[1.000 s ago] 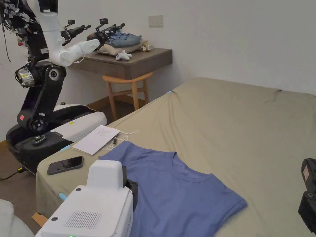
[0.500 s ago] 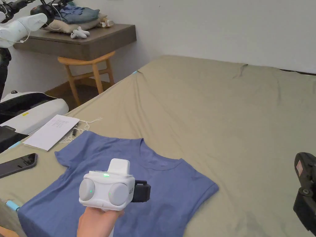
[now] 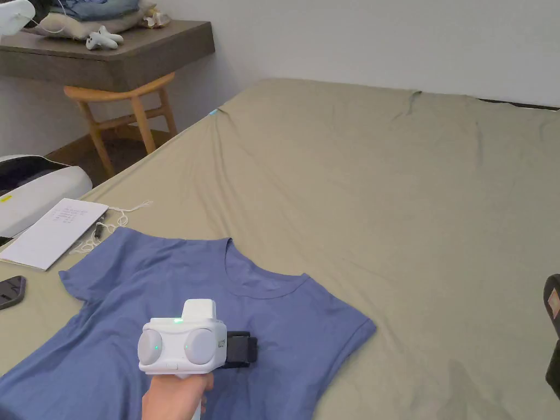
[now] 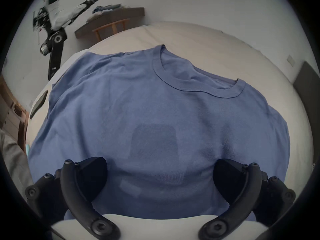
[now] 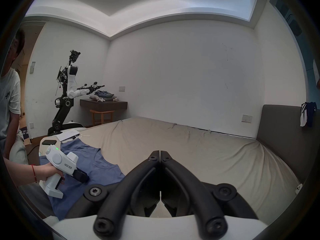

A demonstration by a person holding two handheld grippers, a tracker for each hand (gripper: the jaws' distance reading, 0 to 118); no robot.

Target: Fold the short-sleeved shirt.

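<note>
Fabric of the blue short-sleeved shirt is lying flat and unfolded at the near left corner of the bed, collar toward the far edge. The left gripper is hovering over the shirt's chest, jaws spread wide and holding nothing. The right gripper is hanging above the bed's near edge, well apart from the shirt, jaws pressed together and empty.
</note>
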